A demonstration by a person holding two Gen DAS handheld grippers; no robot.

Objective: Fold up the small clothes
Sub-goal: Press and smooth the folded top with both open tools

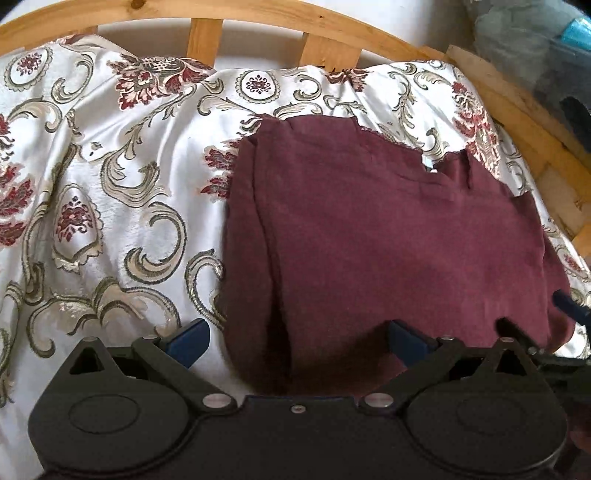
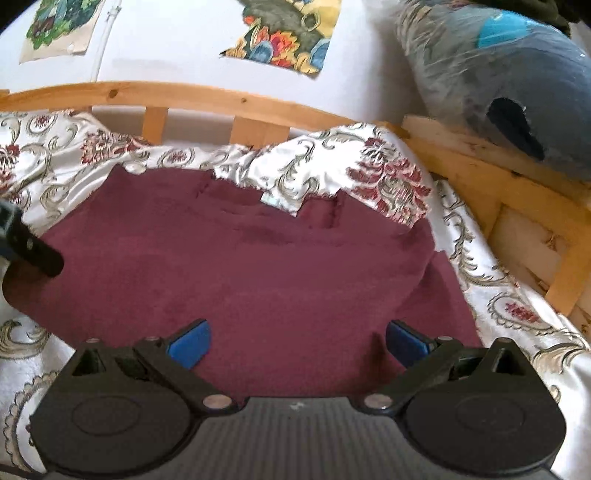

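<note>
A maroon garment [image 1: 388, 229] lies spread on a white bedspread with red and gold flower patterns [image 1: 110, 184]. Its left side is folded over in a long crease, and its far edge is ragged with a notch. My left gripper [image 1: 299, 341] is open at the garment's near left edge, with nothing between its blue pads. In the right wrist view the same maroon garment [image 2: 240, 266] fills the middle. My right gripper [image 2: 299, 341] stands open over its near edge. The other gripper's dark finger [image 2: 33, 251] shows at the left.
A curved wooden bed rail [image 1: 258, 18] with slats runs along the far side, and a wooden frame [image 2: 517, 206] closes the right. A plastic-wrapped blue bundle [image 2: 498, 74] rests on that frame. Pictures [image 2: 288, 33] hang on the white wall.
</note>
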